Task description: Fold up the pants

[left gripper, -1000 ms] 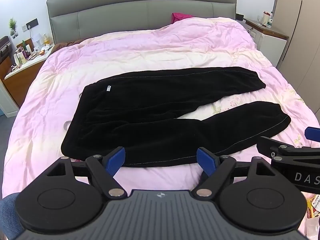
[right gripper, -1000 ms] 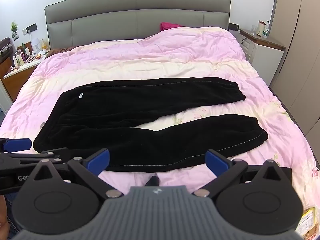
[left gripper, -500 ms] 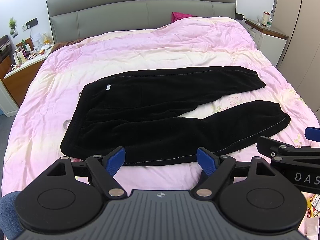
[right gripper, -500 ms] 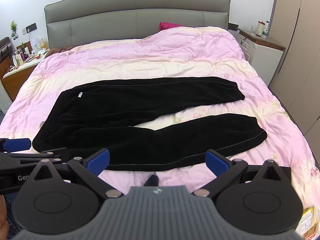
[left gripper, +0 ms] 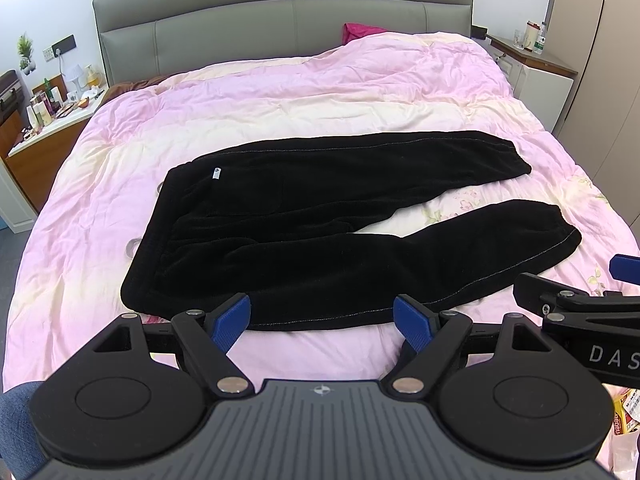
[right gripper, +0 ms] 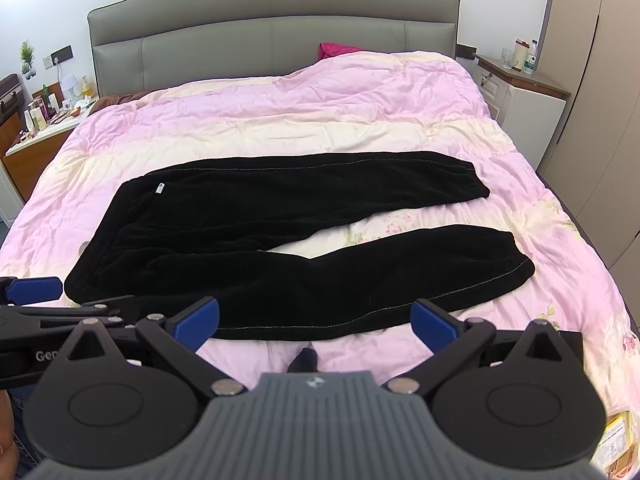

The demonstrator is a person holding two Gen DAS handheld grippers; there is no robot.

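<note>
Black pants (left gripper: pixel 320 224) lie flat on the pink duvet, waistband to the left, both legs spread to the right in a V. They also show in the right wrist view (right gripper: pixel 280 240). My left gripper (left gripper: pixel 326 318) is open and empty, above the near edge of the pants by the lower leg's seam. My right gripper (right gripper: pixel 316 322) is open and empty, just short of the near leg's lower edge. Each gripper shows at the side of the other's view.
The bed (left gripper: pixel 280 92) has a grey headboard (left gripper: pixel 280 12) and a magenta pillow (left gripper: pixel 360 31) at the back. A cluttered nightstand (left gripper: pixel 44 120) stands left, a white cabinet (left gripper: pixel 540 76) and wardrobe right. A dark small item (right gripper: pixel 304 360) lies on the duvet by the right gripper.
Both grippers have crept slightly forward toward the near edge of the pants. The pants have not moved.
</note>
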